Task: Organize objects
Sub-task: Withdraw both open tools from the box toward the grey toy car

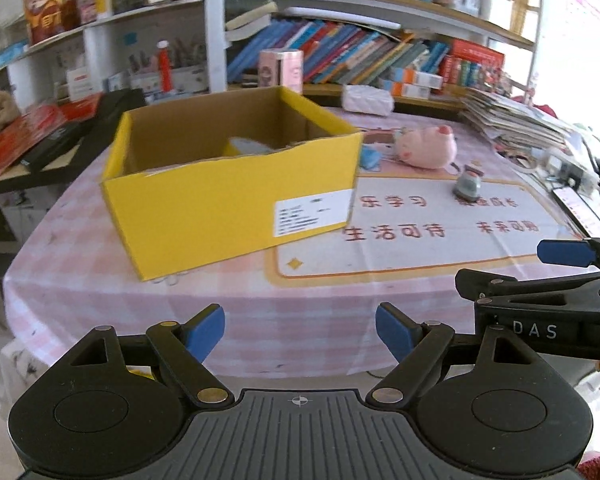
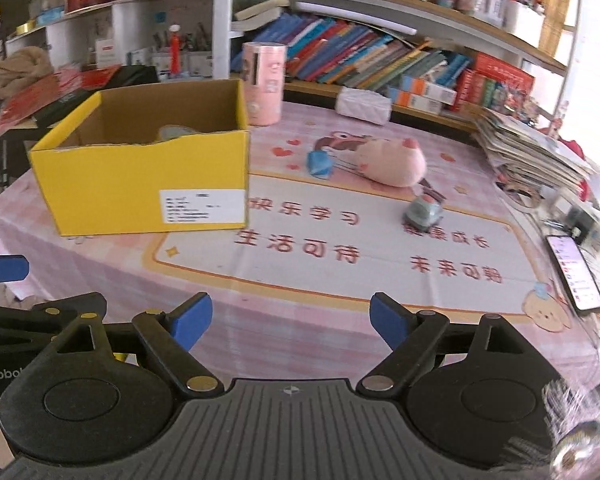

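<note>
pink checked tablecloth [image 2: 300, 296] under boxy yellow cardboard box [image 2: 144, 184], plush pig [image 2: 392, 164].

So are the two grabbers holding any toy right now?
No. The left gripper and the right gripper are both open and empty; the pink pig plush lies on the table.

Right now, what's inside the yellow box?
Inside the yellow box, one pale grey-blue object shows above the torn front edge. The front wall hides the rest of the floor, so anything else there can't be seen.
</note>
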A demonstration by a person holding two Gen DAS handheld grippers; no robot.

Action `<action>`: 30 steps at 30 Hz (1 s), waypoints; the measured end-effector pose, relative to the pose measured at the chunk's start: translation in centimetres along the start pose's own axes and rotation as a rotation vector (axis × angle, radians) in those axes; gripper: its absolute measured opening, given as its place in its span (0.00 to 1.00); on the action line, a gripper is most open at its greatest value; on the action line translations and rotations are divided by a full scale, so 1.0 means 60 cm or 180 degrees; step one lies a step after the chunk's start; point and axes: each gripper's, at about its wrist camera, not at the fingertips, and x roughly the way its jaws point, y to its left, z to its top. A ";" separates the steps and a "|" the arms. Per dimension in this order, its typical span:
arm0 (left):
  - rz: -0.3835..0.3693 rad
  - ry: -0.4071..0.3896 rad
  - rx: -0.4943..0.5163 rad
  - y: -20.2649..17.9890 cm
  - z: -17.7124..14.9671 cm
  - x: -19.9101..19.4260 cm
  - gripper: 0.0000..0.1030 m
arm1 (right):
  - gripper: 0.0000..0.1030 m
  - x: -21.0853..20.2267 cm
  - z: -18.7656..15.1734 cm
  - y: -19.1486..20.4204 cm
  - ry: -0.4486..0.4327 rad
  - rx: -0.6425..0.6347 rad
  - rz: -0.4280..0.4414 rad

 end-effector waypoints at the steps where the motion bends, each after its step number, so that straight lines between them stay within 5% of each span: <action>1: -0.0022 0.0001 0.0022 -0.005 0.002 0.002 0.83 | 0.83 -0.001 -0.002 -0.006 0.0004 0.0019 -0.0026; 17: -0.0233 0.0086 0.0258 -0.106 0.047 0.067 0.83 | 0.84 0.027 0.000 -0.122 0.0090 0.0287 -0.0263; 30: -0.0213 0.0054 0.0275 -0.198 0.116 0.136 0.83 | 0.84 0.093 0.060 -0.240 0.0020 0.0313 -0.0246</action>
